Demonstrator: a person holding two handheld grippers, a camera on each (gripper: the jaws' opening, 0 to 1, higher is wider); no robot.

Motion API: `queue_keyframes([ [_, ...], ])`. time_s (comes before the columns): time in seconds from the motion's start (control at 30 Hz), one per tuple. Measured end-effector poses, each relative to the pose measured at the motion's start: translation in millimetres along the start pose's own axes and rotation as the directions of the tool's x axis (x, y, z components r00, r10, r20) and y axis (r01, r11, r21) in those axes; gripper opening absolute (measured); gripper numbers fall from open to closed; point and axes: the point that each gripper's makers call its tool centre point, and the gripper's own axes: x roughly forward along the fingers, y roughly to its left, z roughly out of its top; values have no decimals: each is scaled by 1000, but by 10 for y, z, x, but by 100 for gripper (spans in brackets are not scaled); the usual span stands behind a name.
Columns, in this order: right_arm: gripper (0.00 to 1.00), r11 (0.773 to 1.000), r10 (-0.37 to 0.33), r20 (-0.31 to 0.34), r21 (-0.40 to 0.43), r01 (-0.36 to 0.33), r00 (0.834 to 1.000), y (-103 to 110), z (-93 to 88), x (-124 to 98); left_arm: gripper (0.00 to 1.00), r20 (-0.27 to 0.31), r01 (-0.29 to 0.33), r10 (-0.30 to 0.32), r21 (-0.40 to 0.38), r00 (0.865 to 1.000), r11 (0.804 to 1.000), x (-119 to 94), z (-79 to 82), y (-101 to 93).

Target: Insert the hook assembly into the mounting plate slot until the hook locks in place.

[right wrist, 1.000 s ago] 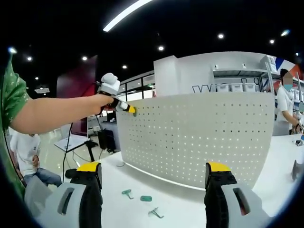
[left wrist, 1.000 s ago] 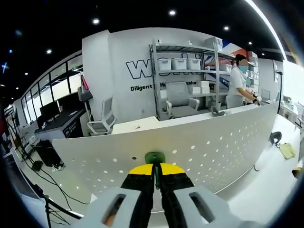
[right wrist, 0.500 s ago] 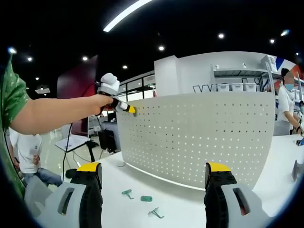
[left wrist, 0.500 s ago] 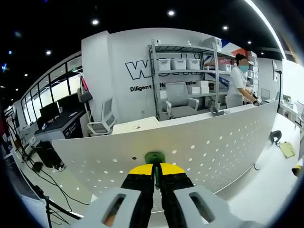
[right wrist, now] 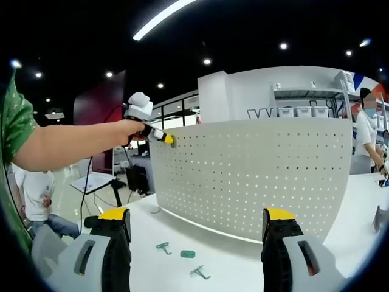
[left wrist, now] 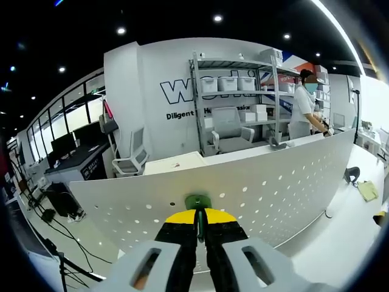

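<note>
In the left gripper view my left gripper (left wrist: 199,214) is shut on a green hook (left wrist: 198,202), pressed against the white perforated mounting plate (left wrist: 273,188) near its top edge. The right gripper view shows that left gripper (right wrist: 163,139), held by an outstretched arm, at the plate's (right wrist: 255,176) upper left corner. My right gripper (right wrist: 197,234) stands open, its yellow-tipped fingers (right wrist: 115,214) wide apart and nothing between them. Three more green hooks (right wrist: 161,247), (right wrist: 187,253), (right wrist: 198,272) lie on the white table in front of the plate.
The white table (right wrist: 152,225) runs under the upright plate. A person (left wrist: 302,108) stands behind it near metal shelving (left wrist: 237,97). Another person (right wrist: 37,198) sits at the far left. Office chairs (left wrist: 130,159) and desks stand behind.
</note>
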Motion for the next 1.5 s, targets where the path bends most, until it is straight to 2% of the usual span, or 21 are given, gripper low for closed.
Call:
queue_keyframes([
  [0.53,91,1000,0,-7,-2,0,1000,-12,-15,11,3,-10,2,-3,-16,1000,1000,43,-16,5],
  [0.83,91,1000,8,-6,-4,-8,1000,31,-5,32,3,2,8,-8,-10,1000,1000,7,-26,3],
  [1.37,91,1000,11,-4,-6,-11,1000,57,-2,25,3,-12,10,-10,-7,1000,1000,-42,-113,-1],
  [1.5,91,1000,12,-7,-7,-12,1000,49,-12,28,3,-1,12,-12,-12,1000,1000,-79,-67,14],
])
